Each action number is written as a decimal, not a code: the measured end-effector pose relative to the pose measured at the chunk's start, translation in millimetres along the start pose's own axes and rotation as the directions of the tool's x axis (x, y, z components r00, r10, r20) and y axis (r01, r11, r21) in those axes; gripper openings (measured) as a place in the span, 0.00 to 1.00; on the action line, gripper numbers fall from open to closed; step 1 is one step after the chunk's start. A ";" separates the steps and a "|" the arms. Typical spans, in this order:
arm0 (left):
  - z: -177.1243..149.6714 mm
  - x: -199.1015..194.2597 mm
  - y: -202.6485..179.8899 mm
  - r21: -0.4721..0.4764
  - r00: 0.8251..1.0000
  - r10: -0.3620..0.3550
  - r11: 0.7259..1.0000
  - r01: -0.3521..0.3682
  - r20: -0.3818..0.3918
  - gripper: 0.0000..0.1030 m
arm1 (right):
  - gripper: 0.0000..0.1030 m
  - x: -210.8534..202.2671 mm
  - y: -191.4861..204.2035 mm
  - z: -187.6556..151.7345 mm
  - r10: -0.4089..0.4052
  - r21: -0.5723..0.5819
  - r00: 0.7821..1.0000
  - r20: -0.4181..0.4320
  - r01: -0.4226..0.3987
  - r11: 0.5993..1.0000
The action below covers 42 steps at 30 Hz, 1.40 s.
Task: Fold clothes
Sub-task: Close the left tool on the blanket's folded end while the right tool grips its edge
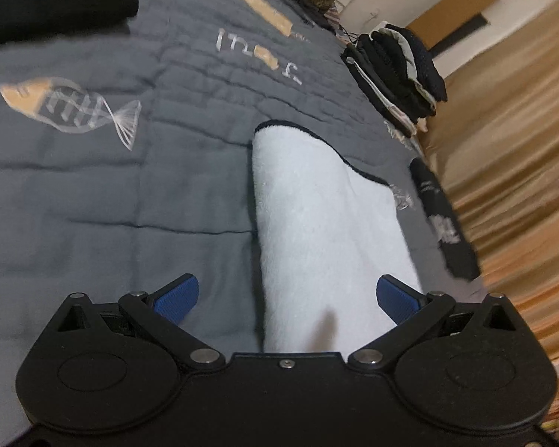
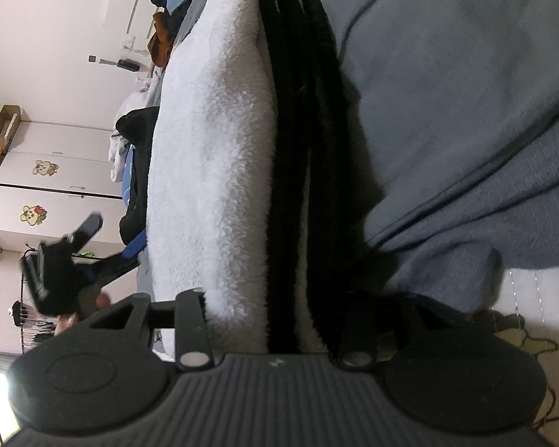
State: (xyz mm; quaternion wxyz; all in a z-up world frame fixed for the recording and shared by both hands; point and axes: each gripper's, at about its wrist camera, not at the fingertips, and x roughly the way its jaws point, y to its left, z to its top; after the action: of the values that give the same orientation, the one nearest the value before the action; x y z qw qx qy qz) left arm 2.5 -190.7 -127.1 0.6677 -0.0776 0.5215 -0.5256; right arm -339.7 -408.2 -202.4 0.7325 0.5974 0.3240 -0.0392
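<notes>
**Trainee:** What was the state of the two tools at that point?

**Operator:** I had the right gripper (image 2: 275, 320) clamped on the folded garment (image 2: 212, 156), a fleece piece, white on one face and black on the other, with several black layers stacked at the grip. Its jaws stood partly closed with the bundle pressed between them. The left gripper (image 1: 285, 300) was wide open; its blue pads (image 1: 177, 298) touched nothing, though the white fabric lay between and beyond them on the grey quilt (image 1: 93, 193).

**Trainee:** How should the step be done well?

**Operator:** In my judgement, the fold was partly made. I would keep the right grip fixed so the layers cannot slip, then bring the left tool to the free edge, take only the top layers, and carry them over squarely so the black trim lines up. Catching the quilt with the pads would be the likely fault.

**Trainee:** What did each camera add?

**Operator:** The left wrist view showed the garment's far rounded end with its black edging, a pile of folded dark clothes (image 1: 395, 70) far right at the bed's edge, and a dark item (image 1: 443, 219) near right. The right wrist view alone showed the layer stack in the clamp, the left tool off to the left, and unfolded laundry (image 2: 167, 18) beyond.
</notes>
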 end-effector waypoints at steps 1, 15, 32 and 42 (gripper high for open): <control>2.4 4.7 4.8 -0.021 1.000 -0.013 1.000 0.013 0.001 1.00 | 0.39 0.1 -0.1 0.0 0.002 0.001 1.000 0.000 -0.002 1.000; 28.9 53.6 29.7 -0.097 0.997 -0.071 0.993 0.071 0.000 0.99 | 0.39 -2.4 -6.9 -3.8 0.050 0.001 0.999 -0.011 -0.050 0.999; 58.8 116.1 4.8 -0.007 0.981 -0.163 0.987 0.163 -0.108 0.99 | 0.39 -6.3 -7.2 -23.9 0.070 -0.003 0.997 -0.014 -0.070 0.998; 65.4 130.5 1.6 0.036 0.976 -0.161 0.985 0.168 -0.147 0.99 | 0.39 -0.4 10.2 -53.1 0.074 -0.004 0.997 -0.015 -0.075 0.997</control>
State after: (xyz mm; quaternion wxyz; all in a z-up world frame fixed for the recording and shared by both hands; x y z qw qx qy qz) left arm 41.8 -321.3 -179.3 0.5844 -0.0665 0.5469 -0.5958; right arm -358.1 -357.6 -197.6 0.7326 0.6075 0.3070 -0.0067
